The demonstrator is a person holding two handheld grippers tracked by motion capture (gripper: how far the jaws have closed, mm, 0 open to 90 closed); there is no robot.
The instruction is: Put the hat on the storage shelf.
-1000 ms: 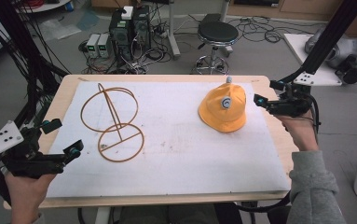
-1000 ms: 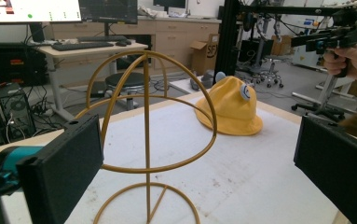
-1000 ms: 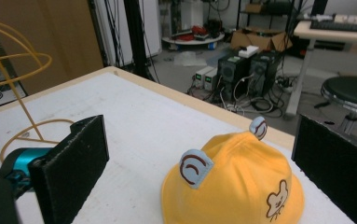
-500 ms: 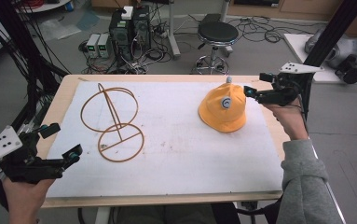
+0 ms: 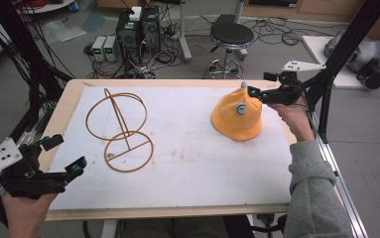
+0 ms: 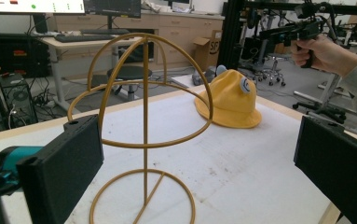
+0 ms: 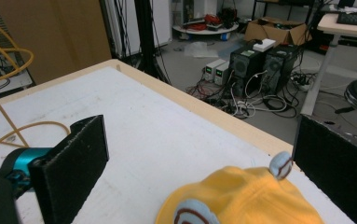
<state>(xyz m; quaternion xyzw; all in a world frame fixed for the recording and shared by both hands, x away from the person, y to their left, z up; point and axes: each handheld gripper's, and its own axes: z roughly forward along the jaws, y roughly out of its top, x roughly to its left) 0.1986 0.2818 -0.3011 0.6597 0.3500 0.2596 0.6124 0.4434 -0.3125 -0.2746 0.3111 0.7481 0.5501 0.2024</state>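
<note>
Left gripper view shows hat (image 6: 229,100) beyond stand (image 6: 143,135)

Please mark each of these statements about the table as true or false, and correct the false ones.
1. The yellow fabric hat lies on the white table mat. True.
2. The hat hangs on the golden wire hat stand. False: the stand is bare and the hat sits apart from it, toward the right side of the table.
3. The right tool is shut on the hat's brim. False: its jaws stand wide apart above the hat's top, holding nothing.
4. The left tool is open, at the near left corner of the table. True.
5. The wire stand lies flat on its side. False: it stands upright on its round base ring.
</note>
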